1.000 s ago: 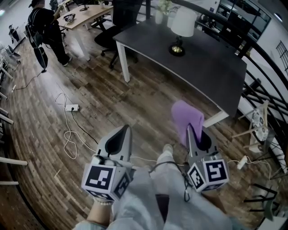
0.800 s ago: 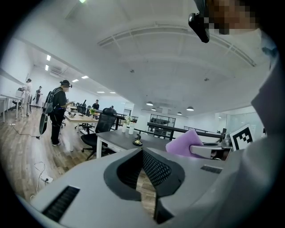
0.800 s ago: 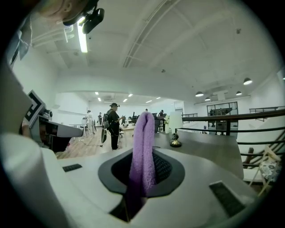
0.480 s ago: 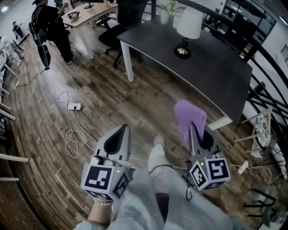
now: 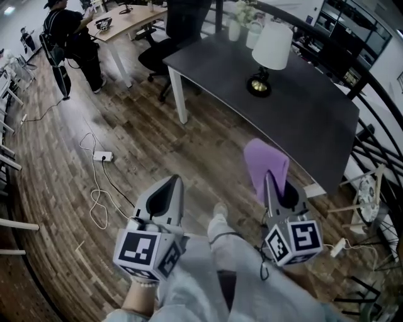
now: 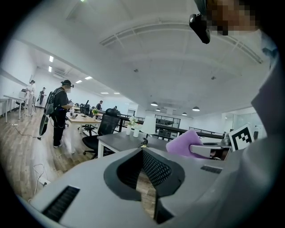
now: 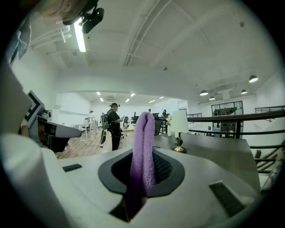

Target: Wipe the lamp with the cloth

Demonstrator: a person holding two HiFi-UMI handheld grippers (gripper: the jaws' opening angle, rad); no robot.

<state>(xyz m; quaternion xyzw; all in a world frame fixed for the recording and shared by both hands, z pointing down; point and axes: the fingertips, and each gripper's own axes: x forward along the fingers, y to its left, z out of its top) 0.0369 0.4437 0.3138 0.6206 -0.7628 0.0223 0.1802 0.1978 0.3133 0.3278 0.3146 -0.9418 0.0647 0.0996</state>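
Note:
The lamp (image 5: 271,53), with a white shade and brass base, stands on the dark grey table (image 5: 315,119) ahead of me. My right gripper (image 5: 269,182) is shut on a purple cloth (image 5: 266,163), which sticks up from its jaws over the floor, short of the table's near corner. In the right gripper view the cloth (image 7: 143,129) hangs between the jaws of that gripper (image 7: 143,156), and the lamp (image 7: 179,124) is just right of it. My left gripper (image 5: 173,188) is shut and holds nothing. The left gripper view shows its jaws (image 6: 142,151) together, with the lamp (image 6: 148,125) far beyond.
A vase of flowers (image 5: 236,22) stands behind the lamp. A black office chair (image 5: 160,50), a light wooden desk (image 5: 126,19) and a person in black (image 5: 66,38) are at the far left. A power strip with cables (image 5: 101,155) lies on the floor. A black railing (image 5: 378,126) runs along the right.
The table and lamp have drawn nearer and shifted right and down in the head view. Both grippers keep their places, the cloth still in the right one.

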